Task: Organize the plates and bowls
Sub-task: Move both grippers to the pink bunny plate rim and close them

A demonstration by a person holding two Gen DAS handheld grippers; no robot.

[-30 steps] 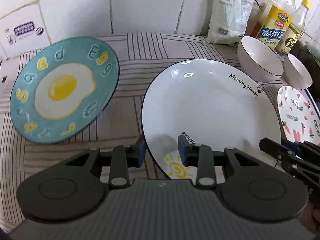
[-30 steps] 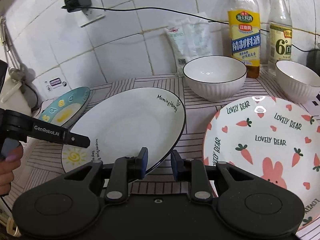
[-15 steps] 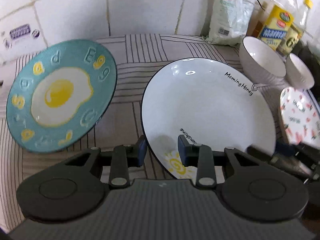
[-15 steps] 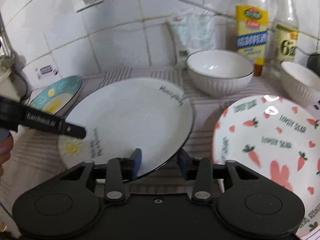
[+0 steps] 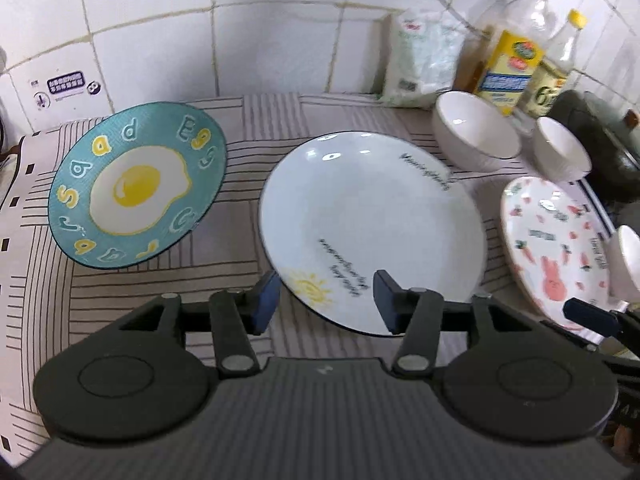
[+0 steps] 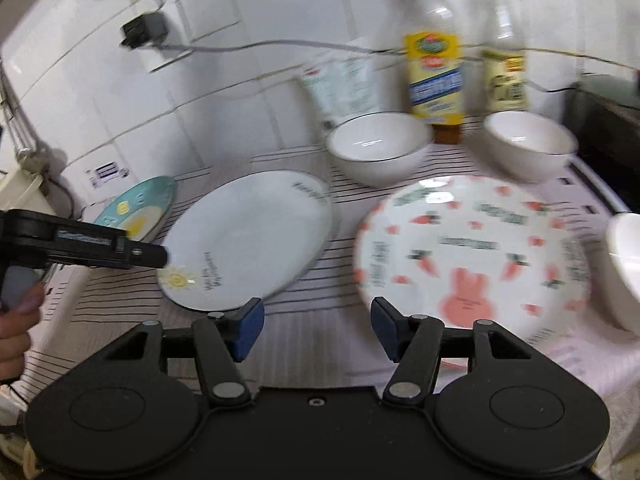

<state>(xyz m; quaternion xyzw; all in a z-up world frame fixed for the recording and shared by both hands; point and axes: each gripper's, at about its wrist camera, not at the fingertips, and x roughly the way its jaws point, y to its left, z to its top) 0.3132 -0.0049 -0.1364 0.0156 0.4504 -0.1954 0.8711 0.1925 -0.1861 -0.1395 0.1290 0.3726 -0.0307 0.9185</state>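
Both grippers have let go of the white sun-printed plate (image 5: 372,216) and drawn back from it — a second ago each had its jaws closed on the plate's near rim, one at the left and one at the right. The left gripper (image 5: 326,304) has just been opening; its blue pads now stand apart either side of the rim by the sun drawing, pressing on nothing. The right gripper (image 6: 316,330) has also just been opening, and only striped cloth (image 6: 320,344) shows between its jaws, with the plate's edge just beyond its left pad. The plate now lies flat on the cloth rather than tipped up at its near edge.

To the left of it sits the teal fried-egg plate (image 5: 138,190), apart from it; to the right, the pink rabbit-and-carrot plate (image 6: 472,252), close but not touching. Two white bowls (image 6: 378,146) (image 6: 528,144) stand at the far side, and part of a third white bowl (image 6: 624,268) shows at the right edge. Behind them, against the tiled wall (image 5: 256,28), are two bottles (image 6: 434,60) (image 6: 502,56) and a white bag (image 5: 420,60). A hand (image 6: 16,320) grips the left tool's handle at the near left of the right wrist view.
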